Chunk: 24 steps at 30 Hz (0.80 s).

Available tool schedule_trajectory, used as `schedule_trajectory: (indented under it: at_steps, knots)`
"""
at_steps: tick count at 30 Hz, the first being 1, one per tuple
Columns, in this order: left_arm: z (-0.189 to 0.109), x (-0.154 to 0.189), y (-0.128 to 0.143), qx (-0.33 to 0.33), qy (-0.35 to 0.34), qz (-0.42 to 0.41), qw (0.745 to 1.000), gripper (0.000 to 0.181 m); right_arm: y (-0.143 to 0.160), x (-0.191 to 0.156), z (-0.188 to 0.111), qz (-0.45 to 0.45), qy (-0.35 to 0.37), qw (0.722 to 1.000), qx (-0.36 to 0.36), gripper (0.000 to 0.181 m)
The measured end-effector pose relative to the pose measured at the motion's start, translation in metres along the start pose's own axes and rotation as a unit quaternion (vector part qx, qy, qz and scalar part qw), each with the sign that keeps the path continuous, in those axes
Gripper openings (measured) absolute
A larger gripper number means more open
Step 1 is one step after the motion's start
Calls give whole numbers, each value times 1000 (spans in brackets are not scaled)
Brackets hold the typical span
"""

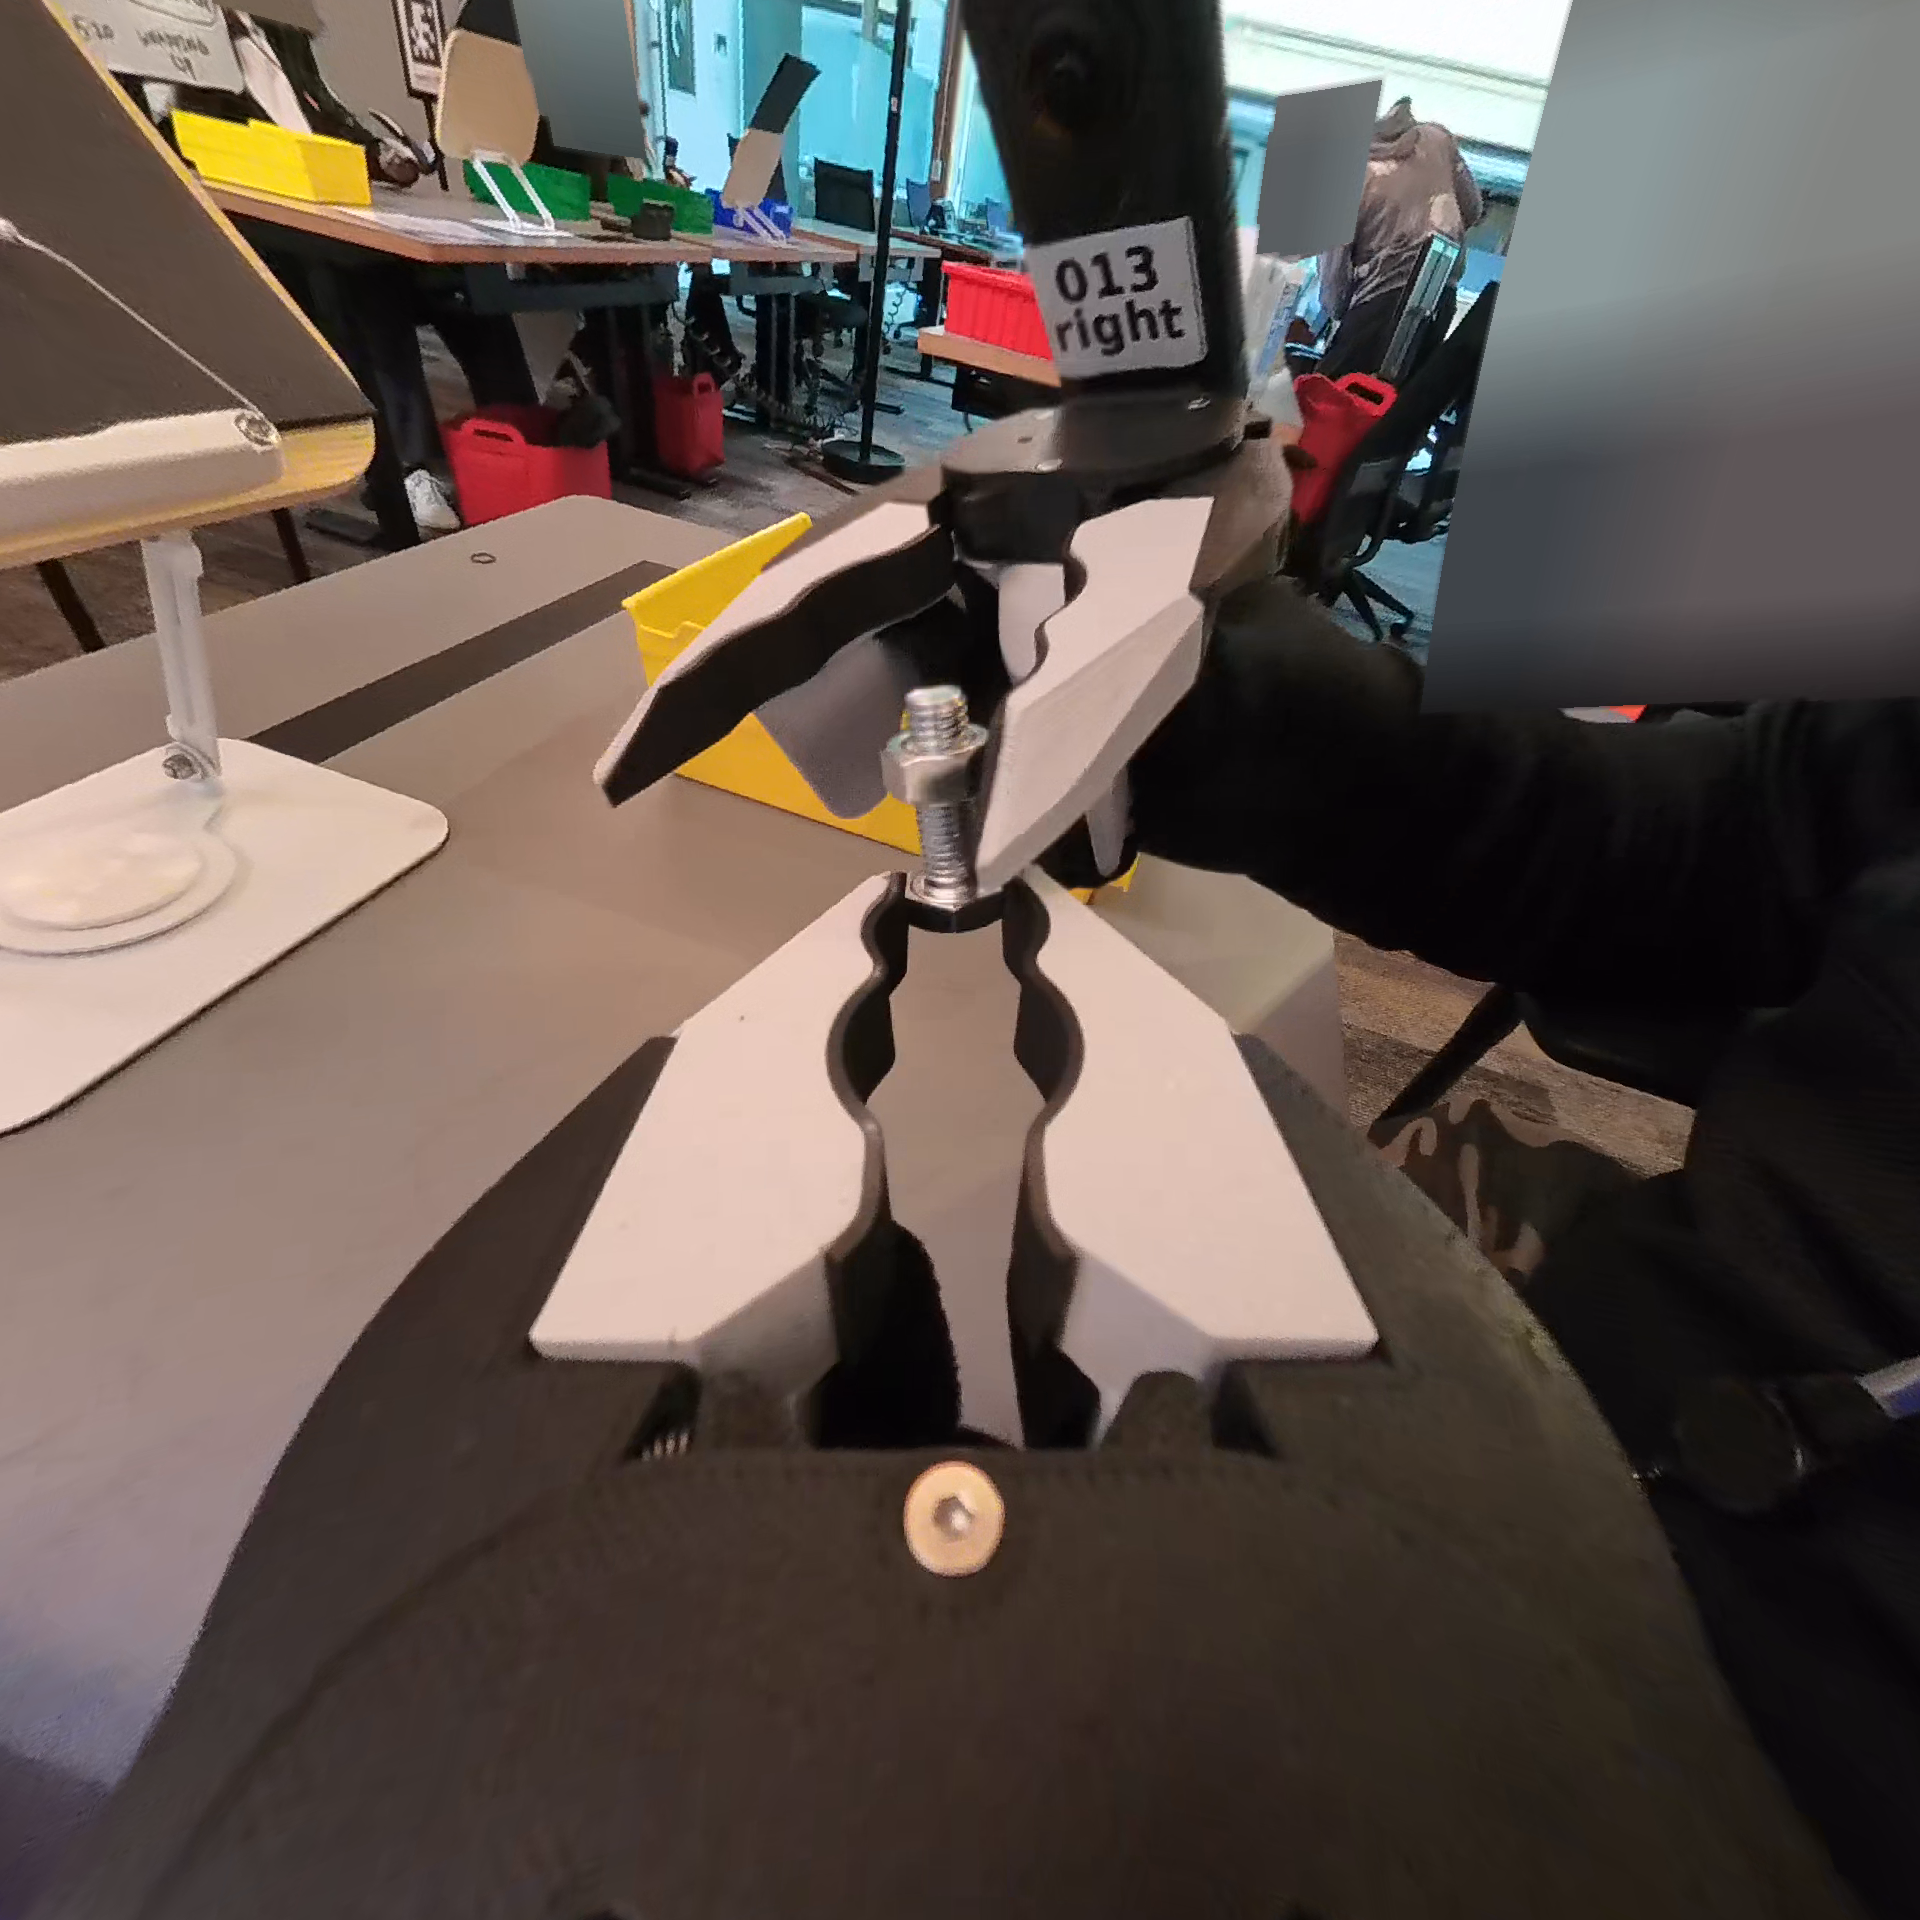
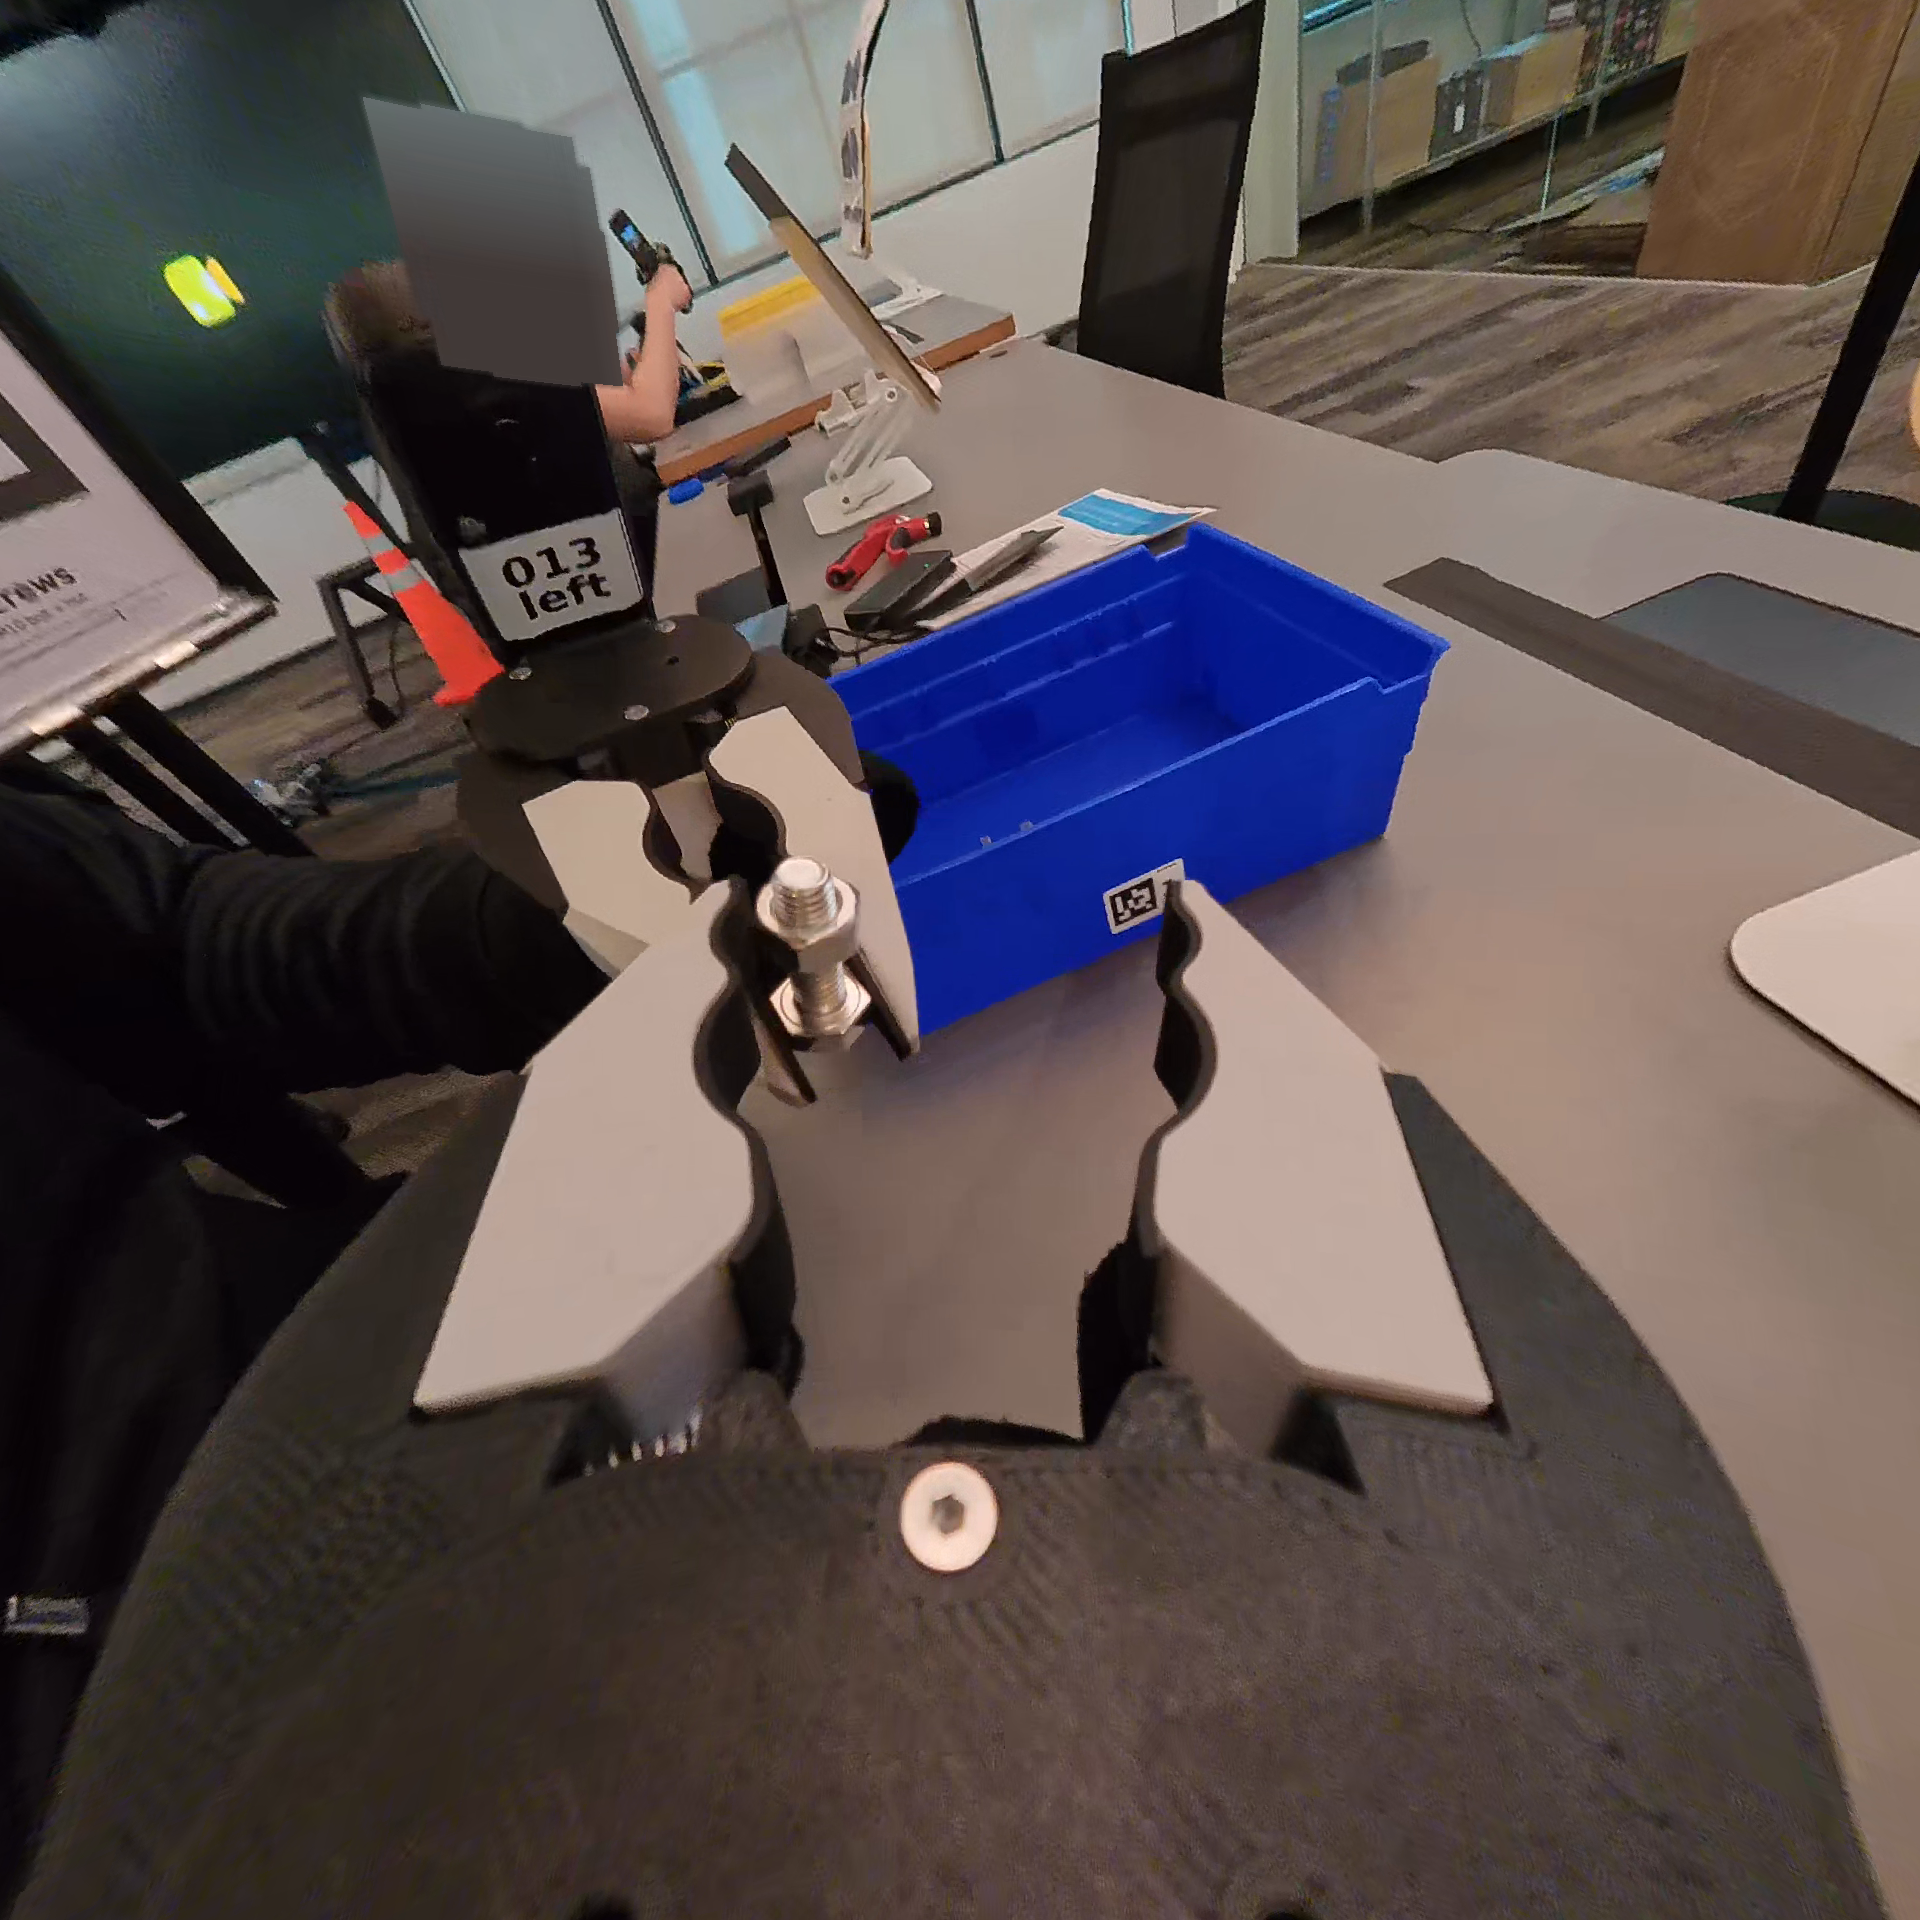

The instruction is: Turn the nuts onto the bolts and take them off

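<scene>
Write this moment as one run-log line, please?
left gripper: shut on bolt head, bolt upright | right gripper: open around nut | nut: partway down thread

Right claw (image 2: pixel 940 1013) wide open, fingers apart w/ nothing between them. Just ahead, left claw (image 2: pixel 831 1049) pinches the head end of a bolt (image 2: pixel 816 961), upright, slightly tilted, nut (image 2: pixel 807 914) threaded near its top. Blue bin (image 2: pixel 1340 748) behind, on grey tabletop (image 2: pixel 1558 1091).
</scene>
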<state>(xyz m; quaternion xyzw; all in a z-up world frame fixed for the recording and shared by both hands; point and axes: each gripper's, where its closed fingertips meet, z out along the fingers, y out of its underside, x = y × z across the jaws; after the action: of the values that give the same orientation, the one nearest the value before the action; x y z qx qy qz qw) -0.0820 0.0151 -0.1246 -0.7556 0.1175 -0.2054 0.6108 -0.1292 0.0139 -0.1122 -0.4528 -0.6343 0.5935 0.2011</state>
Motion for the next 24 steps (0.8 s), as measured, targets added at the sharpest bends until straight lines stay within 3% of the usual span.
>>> schedule_trajectory:
  at_steps: [4, 6, 10, 17, 24]
  knots:
    - [-7, -2, -9, 21, -1, -7, 1000, 16, -4, 6, -12, 30, -10, 999, 22, 80]
    - [-12, -2, -16, 45, 11, -18, 999, 16, 0, 27, -23, 37, 25, 999, 19, 54]
    - [-13, -4, -15, 40, 4, -13, 999, 16, -15, 19, -35, 37, -3, 998, 50, 64]
    - [-6, 4, -13, 39, 18, -13, 999, 16, -24, -13, -8, 22, -57, 997, 56, 78]
    - [-13, 7, -25, 66, 20, -4, 998, 16, -23, -2, -13, 43, -52, 995, 69, 85]
